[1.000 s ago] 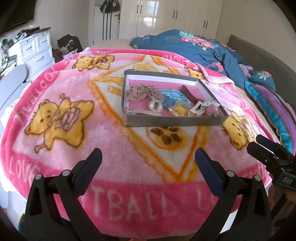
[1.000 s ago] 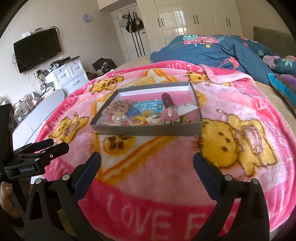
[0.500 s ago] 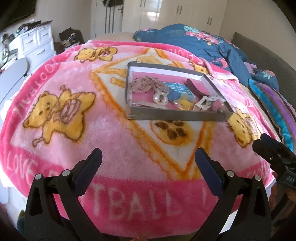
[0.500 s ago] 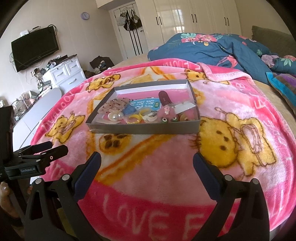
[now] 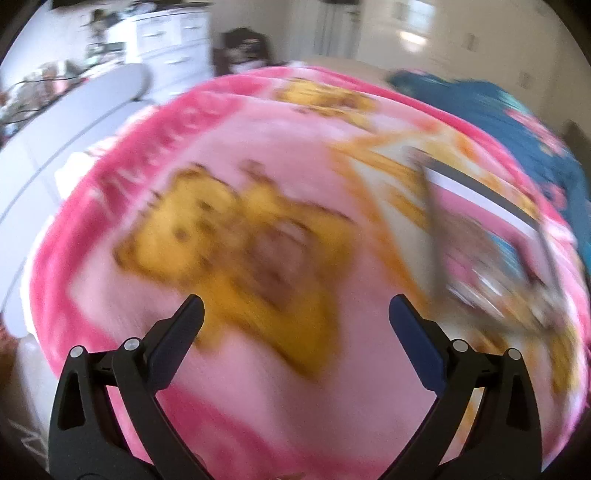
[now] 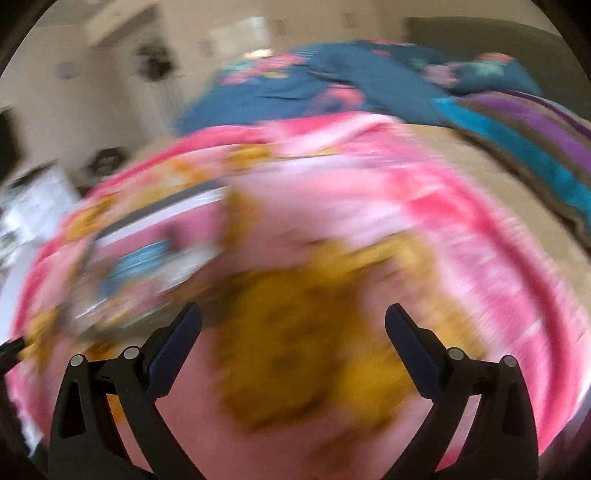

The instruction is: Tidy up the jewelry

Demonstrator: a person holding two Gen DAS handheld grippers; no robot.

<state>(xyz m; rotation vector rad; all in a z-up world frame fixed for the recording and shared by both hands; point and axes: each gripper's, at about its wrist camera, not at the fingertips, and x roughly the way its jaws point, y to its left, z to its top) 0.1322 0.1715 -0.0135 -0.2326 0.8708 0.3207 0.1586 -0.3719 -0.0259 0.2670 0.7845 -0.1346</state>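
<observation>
Both views are smeared by motion. A shallow grey box point(image 5: 432, 236) with several jewelry pieces inside lies on the pink bear blanket point(image 5: 258, 369), at the right of the left wrist view. The same grey box point(image 6: 155, 218) shows at the left of the right wrist view. My left gripper point(image 5: 295, 314) is open over a yellow bear print, left of the box, holding nothing. My right gripper point(image 6: 293, 321) is open over another yellow bear print, right of the box, also with nothing between its fingers. Single pieces in the box are too blurred to tell apart.
A white dresser point(image 5: 166, 33) and a pale curved panel point(image 5: 81, 114) stand off the bed's left side. A dark blue floral duvet point(image 6: 332, 85) and a striped purple-teal blanket point(image 6: 535, 136) lie at the far and right sides of the bed.
Both grippers swung outward fast, the left one to the left and the right one to the right. The box slid from the middle of each view to its side. Both stay open.
</observation>
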